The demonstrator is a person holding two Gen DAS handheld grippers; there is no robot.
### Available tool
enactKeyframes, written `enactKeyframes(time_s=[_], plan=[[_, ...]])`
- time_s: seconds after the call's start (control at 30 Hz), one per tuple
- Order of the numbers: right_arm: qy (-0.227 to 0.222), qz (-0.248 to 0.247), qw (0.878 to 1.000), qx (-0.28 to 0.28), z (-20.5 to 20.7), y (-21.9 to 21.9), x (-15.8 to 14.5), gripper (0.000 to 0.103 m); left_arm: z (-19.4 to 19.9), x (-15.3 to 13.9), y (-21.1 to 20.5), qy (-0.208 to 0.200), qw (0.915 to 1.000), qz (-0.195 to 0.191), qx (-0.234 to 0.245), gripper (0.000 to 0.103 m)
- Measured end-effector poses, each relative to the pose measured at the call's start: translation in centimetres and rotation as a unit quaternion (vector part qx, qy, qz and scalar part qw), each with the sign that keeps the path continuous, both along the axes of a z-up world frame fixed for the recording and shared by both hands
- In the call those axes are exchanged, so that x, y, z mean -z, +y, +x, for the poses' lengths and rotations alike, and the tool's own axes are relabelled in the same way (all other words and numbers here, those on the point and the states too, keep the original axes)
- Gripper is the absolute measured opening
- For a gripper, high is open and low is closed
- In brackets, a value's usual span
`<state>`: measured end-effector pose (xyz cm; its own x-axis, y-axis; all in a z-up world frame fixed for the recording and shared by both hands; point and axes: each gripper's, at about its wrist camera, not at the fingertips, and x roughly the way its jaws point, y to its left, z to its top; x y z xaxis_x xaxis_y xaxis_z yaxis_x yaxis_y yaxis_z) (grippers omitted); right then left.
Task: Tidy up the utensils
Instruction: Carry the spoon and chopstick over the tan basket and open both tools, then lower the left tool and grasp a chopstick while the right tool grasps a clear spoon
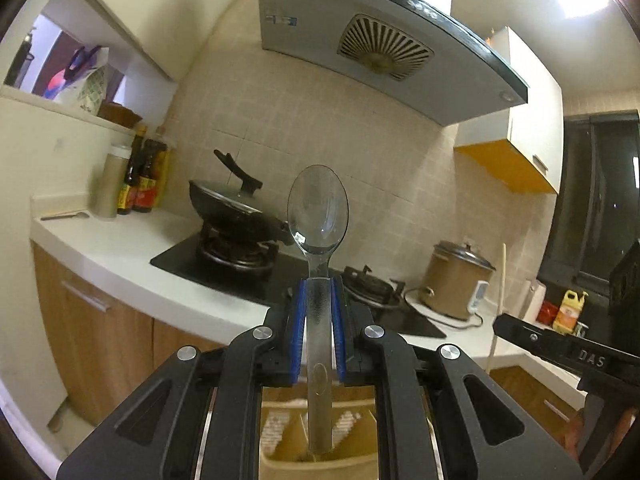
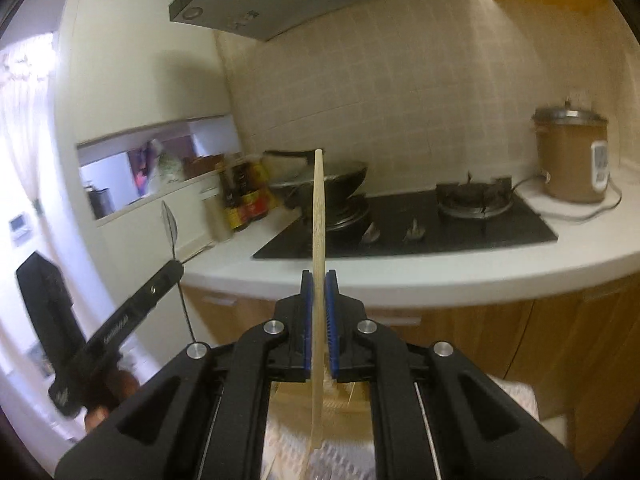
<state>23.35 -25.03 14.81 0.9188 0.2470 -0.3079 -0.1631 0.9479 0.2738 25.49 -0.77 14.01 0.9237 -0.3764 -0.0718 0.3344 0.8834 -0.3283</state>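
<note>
1. Clear plastic spoon (image 1: 318,216), one of it, stands upright in the left gripper (image 1: 319,320), bowl up; the blue pads (image 1: 298,328) are closed to the width of its handle and press it from both sides. Its lower end hangs over a beige holder (image 1: 280,436) seen between the gripper's arms.
2. One pale wooden chopstick (image 2: 319,216) stands upright in the right gripper (image 2: 319,320); that gripper's blue pads (image 2: 306,320) are drawn in close around it, the left pad against the wood, a slim gap showing at the right pad.
3. Below the right gripper lies a beige container on a white patterned cloth (image 2: 344,460); what it holds is too blurred to tell.
4. Each gripper shows in the other's view: the left one, spoon up, at the left of the right wrist view; the right one at the right edge of the left wrist view.
5. Farther off, a white counter (image 1: 120,256) carries a black hob (image 2: 500,228) with two burners.
6. One lidded black wok (image 1: 236,208) sits on the left burner; the right burner (image 2: 474,200) is bare.
7. One brown cooker pot (image 2: 570,156) stands right of the hob, with a white timer on its side.
8. Several sauce bottles (image 1: 140,176) cluster at the far left of the counter; their count is unclear.
9. One range hood (image 1: 384,40) hangs above.
</note>
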Motion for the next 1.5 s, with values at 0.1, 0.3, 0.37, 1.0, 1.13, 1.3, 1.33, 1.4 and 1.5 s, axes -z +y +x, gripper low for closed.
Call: enactKeyframes(time_s=[0.1,0.3,0.37,1.0,1.13,1.3,1.33,1.4,1.5], plan=[[-0.009,-0.009,1.000,0.005,2.0,1.1,0.8,0.005,2.6,1.8,-0.8,0.012,0.9999,0.003,-0.005,0.010],[-0.019,-0.029,0.999,-0.008,4.5,3.5,3.7,0.005,5.3,6.1,-0.6,0.048,0.9986,0.000,-0.022,0.010],[-0.019,-0.033,0.999,-0.006,5.0,3.9,5.1,0.005,5.7,7.5,-0.6,0.058,0.9979,0.000,-0.030,0.010],[0.010,-0.023,0.999,-0.023,-0.9,2.3,6.9,0.037,-0.4,7.1,1.7,0.079,0.9964,0.027,-0.013,0.042],[0.024,-0.035,0.999,-0.007,-3.5,1.5,6.1,0.037,-3.3,5.8,2.4,0.087,0.9950,0.048,-0.002,0.042],[0.121,-0.043,0.992,-0.018,-4.9,0.8,6.5,0.037,-5.4,5.9,2.4,0.146,0.9855,0.084,0.017,0.042],[0.140,-0.044,0.989,-0.022,-5.0,0.7,6.9,0.037,-5.6,6.4,2.3,0.171,0.9804,0.094,0.023,0.042],[0.203,-0.043,0.978,-0.037,-4.9,0.7,8.2,0.037,-5.8,7.5,2.1,0.216,0.9696,0.107,0.041,0.042],[0.291,-0.043,0.954,-0.057,-4.3,0.8,11.1,0.037,-5.5,10.9,1.5,0.317,0.9353,0.128,0.091,0.042]])
